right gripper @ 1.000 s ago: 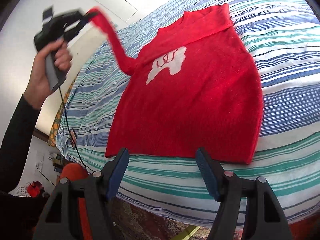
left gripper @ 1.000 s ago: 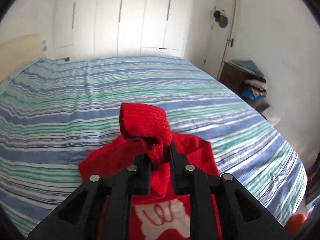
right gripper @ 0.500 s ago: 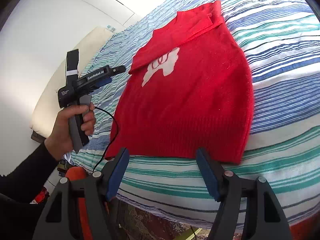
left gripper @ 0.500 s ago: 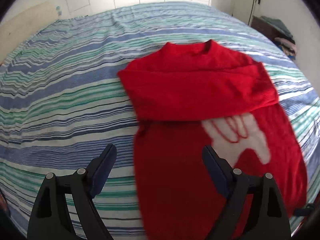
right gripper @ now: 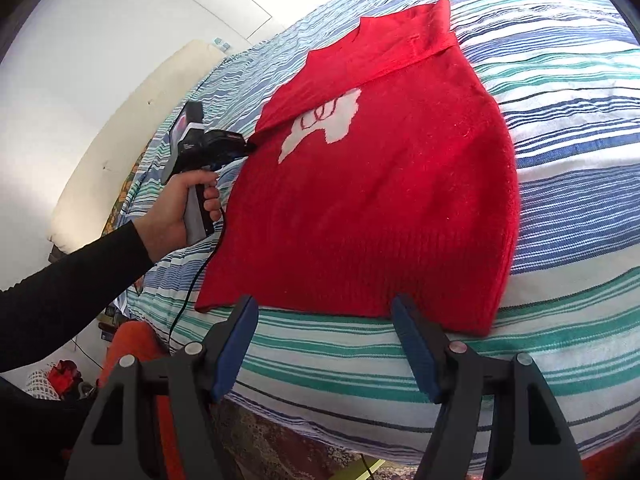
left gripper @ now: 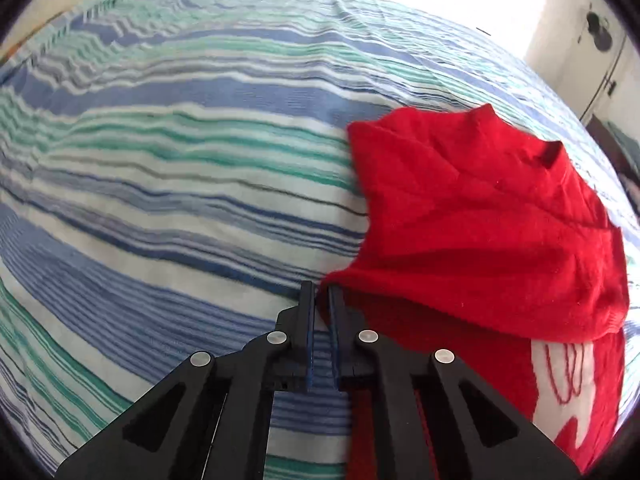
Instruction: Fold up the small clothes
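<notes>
A red sweater with a white motif lies flat on the striped bed, one sleeve folded across its chest. My left gripper is down at the sweater's side edge just below that folded sleeve, shut with a pinch of red knit between its tips. In the right wrist view the left gripper touches the sweater's left edge, held by a hand. My right gripper hovers open just in front of the hem, with nothing between its pads.
The striped bedspread stretches wide to the left of the sweater. A black cable hangs from the left gripper over the bed's edge. An orange object and a patterned rug lie below the bed's near side. A cream headboard is at far left.
The left gripper let go of the raised sleeve, which now lies across the chest. It then dropped with jaws wide and shut on the sweater's side edge. The right gripper stayed put.
</notes>
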Demonstrator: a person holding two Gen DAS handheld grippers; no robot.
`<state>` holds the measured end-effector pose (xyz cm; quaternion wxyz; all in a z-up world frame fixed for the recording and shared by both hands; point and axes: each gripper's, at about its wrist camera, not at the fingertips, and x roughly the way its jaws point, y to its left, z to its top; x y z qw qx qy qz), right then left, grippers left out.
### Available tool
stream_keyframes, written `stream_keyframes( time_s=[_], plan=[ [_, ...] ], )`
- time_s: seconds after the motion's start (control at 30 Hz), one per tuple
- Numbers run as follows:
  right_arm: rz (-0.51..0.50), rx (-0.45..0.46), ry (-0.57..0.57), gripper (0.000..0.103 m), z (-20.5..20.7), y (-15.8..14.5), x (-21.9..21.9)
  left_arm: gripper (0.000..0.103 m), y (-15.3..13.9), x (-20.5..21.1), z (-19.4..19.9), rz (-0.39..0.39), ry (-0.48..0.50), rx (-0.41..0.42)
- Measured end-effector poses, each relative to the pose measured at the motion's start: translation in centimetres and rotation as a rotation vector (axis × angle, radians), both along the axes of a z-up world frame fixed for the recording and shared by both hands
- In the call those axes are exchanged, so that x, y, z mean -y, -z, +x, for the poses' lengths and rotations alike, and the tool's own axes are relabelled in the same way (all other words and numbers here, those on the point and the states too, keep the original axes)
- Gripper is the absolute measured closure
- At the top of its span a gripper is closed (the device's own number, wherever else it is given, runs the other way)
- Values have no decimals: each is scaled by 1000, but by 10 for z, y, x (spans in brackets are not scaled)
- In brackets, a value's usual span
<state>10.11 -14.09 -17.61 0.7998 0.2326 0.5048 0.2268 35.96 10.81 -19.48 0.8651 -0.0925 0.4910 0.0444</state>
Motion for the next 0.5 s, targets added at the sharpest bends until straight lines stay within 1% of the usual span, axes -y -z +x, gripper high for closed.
stream_keyframes(
  time_s=[0.03,0.07,0.13,0.17,0.2,0.23,0.27,0.3,0.33,0.37,0.43,0.47,0.5],
  plan=[
    [-4,-2,-2,32,1,1,-1,99,4,-1,-1,8,-8,-20],
    [-10,-3,-4,31,2,2,-2,98,8,-6,-2,-5,-10,-35],
    [-20,-4,-9,31,2,3,-3,98,9,-13,-6,-65,-7,-43],
    [-23,-7,-12,31,3,2,-4,93,5,-17,-11,-100,-4,-47],
    [-17,-20,-13,31,4,0,-3,81,1,-21,-16,-133,1,-50],
    [8,-37,-7,31,6,-5,0,73,-7,-25,-23,-157,10,-42],
    [54,-44,7,31,8,-13,7,57,-19,-27,-32,-146,13,-14],
    [90,-42,26,31,11,-24,14,48,-28,-29,-38,-133,19,21],
    [114,-42,50,31,17,-37,23,46,-40,-30,-40,-128,29,63],
    [128,-48,66,31,26,-50,32,46,-52,-31,-40,-143,45,106],
    [136,-48,59,31,51,-73,44,46,-74,-27,-36,-212,89,183],
    [125,-40,38,31,67,-84,47,47,-82,-21,-29,-246,128,216],
    [102,-21,18,31,84,-94,48,48,-86,-9,-20,-264,186,230]
  ],
)
